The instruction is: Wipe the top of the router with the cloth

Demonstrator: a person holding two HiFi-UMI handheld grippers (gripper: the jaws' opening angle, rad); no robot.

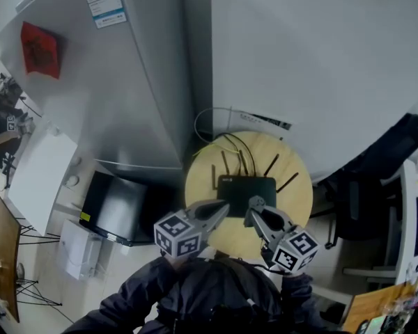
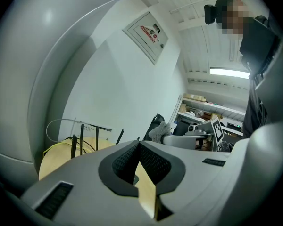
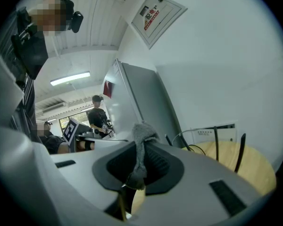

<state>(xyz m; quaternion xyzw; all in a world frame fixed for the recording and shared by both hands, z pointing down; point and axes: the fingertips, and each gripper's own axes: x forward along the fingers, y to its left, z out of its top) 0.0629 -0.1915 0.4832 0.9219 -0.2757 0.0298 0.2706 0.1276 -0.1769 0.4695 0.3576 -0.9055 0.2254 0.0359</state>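
A black router with several upright antennas lies on a small round wooden table against the wall. My right gripper hovers at the router's near edge, shut on a small grey cloth. In the right gripper view the cloth is pinched between the jaws and sticks up past the tips. My left gripper sits just left of it, at the router's near left corner, jaws closed with nothing between them. The antennas rise beyond it.
A tall grey fridge stands left of the table, with a dark screen on the floor beside it. Cables run behind the router to the wall. A black chair is at the right. A person stands far off.
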